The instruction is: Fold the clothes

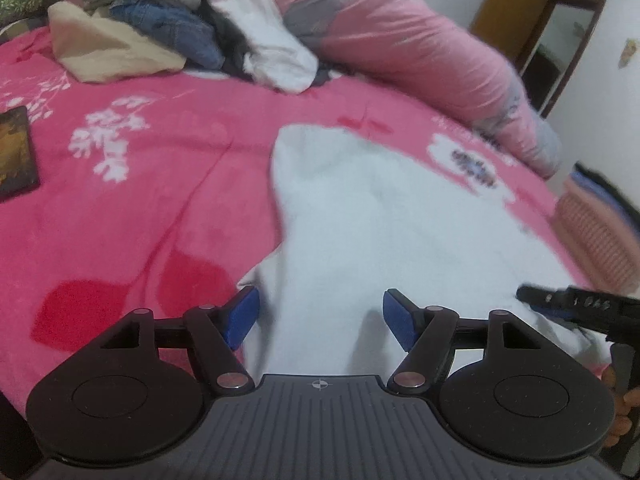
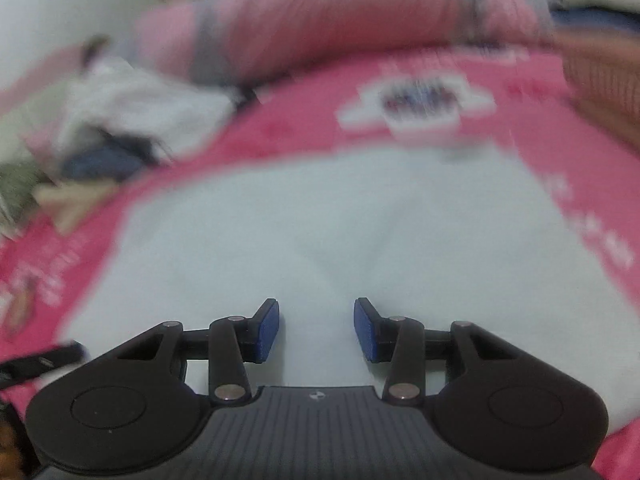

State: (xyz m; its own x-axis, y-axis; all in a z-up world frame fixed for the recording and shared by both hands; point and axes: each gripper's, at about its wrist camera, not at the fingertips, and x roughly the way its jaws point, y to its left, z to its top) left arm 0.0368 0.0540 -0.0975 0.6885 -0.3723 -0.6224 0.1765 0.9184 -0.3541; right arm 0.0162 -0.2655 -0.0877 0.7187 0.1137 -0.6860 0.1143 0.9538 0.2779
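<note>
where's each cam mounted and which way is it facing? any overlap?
Left wrist: on the left gripper, facing along its open fingers over the white garment toward the clothes pile; right gripper intrudes.
Right wrist: on the right gripper, open, over the same garment; blurred.
Shared: garment, pink bedspread, rolled quilt.

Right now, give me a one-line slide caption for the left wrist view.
Open left gripper over a white garment spread on the pink blanket, unfolded clothes pile behind.

A pink floral blanket (image 1: 140, 200) fills the frame; a rolled pink-and-grey quilt (image 1: 400, 40) runs along the upper right, a dark framed picture (image 1: 16, 152) lies at left edge, a wooden door (image 1: 508, 8) upper right.
</note>
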